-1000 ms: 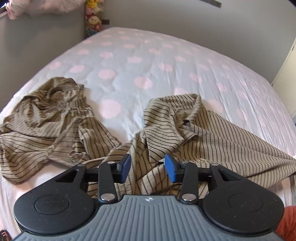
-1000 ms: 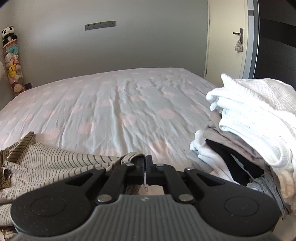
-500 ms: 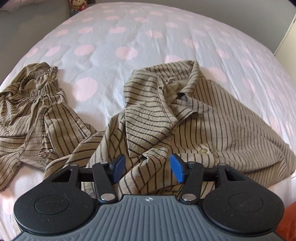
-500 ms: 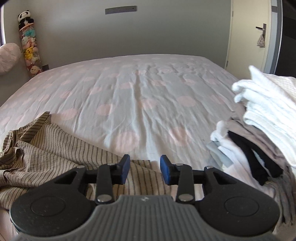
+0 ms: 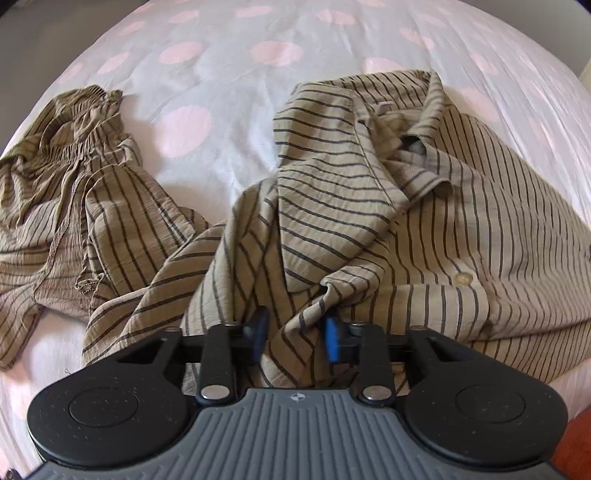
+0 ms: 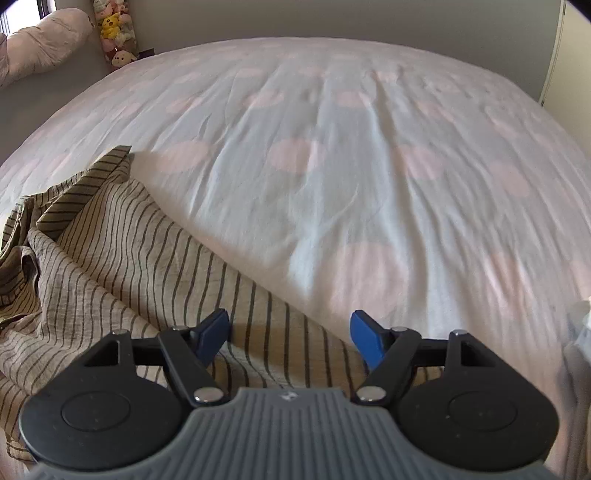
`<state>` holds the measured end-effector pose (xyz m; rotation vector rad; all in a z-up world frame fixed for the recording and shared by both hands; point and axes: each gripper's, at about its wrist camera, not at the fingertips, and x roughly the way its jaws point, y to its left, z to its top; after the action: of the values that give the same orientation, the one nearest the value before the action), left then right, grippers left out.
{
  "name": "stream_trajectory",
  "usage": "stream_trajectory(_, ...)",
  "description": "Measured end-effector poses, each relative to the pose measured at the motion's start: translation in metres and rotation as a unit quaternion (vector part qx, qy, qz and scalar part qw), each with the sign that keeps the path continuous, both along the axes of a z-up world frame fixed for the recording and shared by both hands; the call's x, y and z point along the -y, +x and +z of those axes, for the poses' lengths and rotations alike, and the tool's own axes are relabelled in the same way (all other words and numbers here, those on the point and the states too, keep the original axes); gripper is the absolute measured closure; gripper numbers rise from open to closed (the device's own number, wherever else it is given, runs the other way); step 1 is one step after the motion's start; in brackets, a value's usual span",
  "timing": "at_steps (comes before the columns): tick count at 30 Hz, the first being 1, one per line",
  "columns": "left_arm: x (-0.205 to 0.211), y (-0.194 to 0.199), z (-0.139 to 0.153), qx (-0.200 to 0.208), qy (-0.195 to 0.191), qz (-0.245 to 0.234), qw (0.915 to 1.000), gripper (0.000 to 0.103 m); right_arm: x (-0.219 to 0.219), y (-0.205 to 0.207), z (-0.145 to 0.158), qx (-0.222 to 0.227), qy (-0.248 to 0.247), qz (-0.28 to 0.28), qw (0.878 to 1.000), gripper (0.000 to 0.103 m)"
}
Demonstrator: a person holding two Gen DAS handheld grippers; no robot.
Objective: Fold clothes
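Note:
A tan shirt with dark stripes (image 5: 424, 206) lies crumpled on the bed, collar toward the far side. My left gripper (image 5: 295, 334) is low over its near hem, jaws open, with a fold of the fabric bunched between the blue pads. Matching striped shorts (image 5: 74, 192) lie crumpled to the left. In the right wrist view the same shirt (image 6: 122, 266) spreads at the lower left. My right gripper (image 6: 290, 334) is wide open just above the shirt's right edge, holding nothing.
The bed sheet (image 6: 332, 166) is pale blue with pink dots. A pink pillow (image 6: 44, 44) and plush toys (image 6: 114, 33) sit at the far left corner. A bit of white laundry (image 6: 581, 321) shows at the right edge.
The right gripper let go of the shirt edge and opened wide. The left gripper dropped lower into the shirt, and fabric now sits between its pads. Both cameras tilted downward.

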<state>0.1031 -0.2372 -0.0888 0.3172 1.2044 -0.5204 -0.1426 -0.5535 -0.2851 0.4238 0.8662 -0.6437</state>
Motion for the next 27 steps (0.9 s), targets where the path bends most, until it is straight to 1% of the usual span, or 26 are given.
stream_trajectory(1,-0.002,0.002,0.003,-0.002,-0.009,0.004,1.0000,0.096,0.001,-0.001,-0.004,0.003,0.014,0.001,1.000,0.029)
stream_trajectory(2,-0.005,0.004,0.008,0.002,-0.017,0.008,0.9998,0.099,0.000,-0.001,-0.007,0.004,0.024,0.002,1.000,0.036)
stream_trajectory(3,-0.008,0.006,0.014,0.006,-0.024,0.012,0.9996,0.100,0.000,-0.002,-0.009,0.005,0.033,0.003,0.999,0.044)
stream_trajectory(5,-0.015,0.010,0.030,0.021,-0.036,0.021,0.9989,0.102,-0.006,-0.006,-0.005,0.009,0.028,0.006,1.000,0.087)
stream_trajectory(6,-0.021,0.012,0.039,0.030,-0.043,0.027,0.9983,0.102,-0.009,-0.008,-0.003,0.011,0.024,0.007,1.000,0.095)
stream_trajectory(7,-0.028,0.015,0.049,0.038,-0.049,0.032,0.9975,0.102,-0.013,-0.012,0.004,0.018,0.023,0.013,0.999,0.098)
stream_trajectory(8,-0.035,0.018,0.059,0.047,-0.055,0.037,0.9967,0.103,-0.018,-0.016,0.012,0.026,0.021,0.020,0.999,0.099)
stream_trajectory(11,-0.059,0.027,0.083,0.074,-0.056,0.052,0.9943,0.103,-0.032,-0.028,0.036,0.049,0.018,0.039,0.998,0.100)
stream_trajectory(13,-0.076,0.034,0.095,0.081,-0.052,0.066,0.9932,0.103,-0.048,-0.034,0.047,0.049,0.020,0.060,0.997,0.100)
stream_trajectory(16,-0.097,0.041,0.103,0.098,-0.028,0.081,0.9915,0.103,-0.073,-0.042,0.057,0.042,0.032,0.090,0.995,0.101)
stream_trajectory(17,-0.104,0.042,0.105,0.108,-0.015,0.085,0.9904,0.103,-0.083,-0.044,0.057,0.040,0.044,0.101,0.993,0.101)
stream_trajectory(19,-0.120,0.045,0.107,0.118,-0.001,0.094,0.9886,0.103,-0.104,-0.046,0.053,0.031,0.064,0.124,0.990,0.101)
stream_trajectory(22,-0.138,0.046,0.105,0.110,0.004,0.101,0.9888,0.103,-0.134,-0.046,0.046,0.016,0.091,0.158,0.983,0.101)
stream_trajectory(24,-0.144,0.044,0.102,0.098,0.002,0.093,0.9908,0.103,-0.149,-0.044,0.042,-0.002,0.073,0.173,0.982,0.101)
stream_trajectory(25,-0.145,0.043,0.100,0.091,-0.002,0.089,0.9919,0.103,-0.151,-0.044,0.043,-0.002,0.063,0.172,0.983,0.100)
stream_trajectory(26,-0.144,0.041,0.099,0.084,-0.011,0.084,0.9928,0.103,-0.153,-0.044,0.045,-0.001,0.053,0.169,0.984,0.096)
stream_trajectory(27,-0.143,0.038,0.097,0.078,-0.021,0.080,0.9935,0.101,-0.152,-0.045,0.047,0.006,0.051,0.163,0.985,0.094)
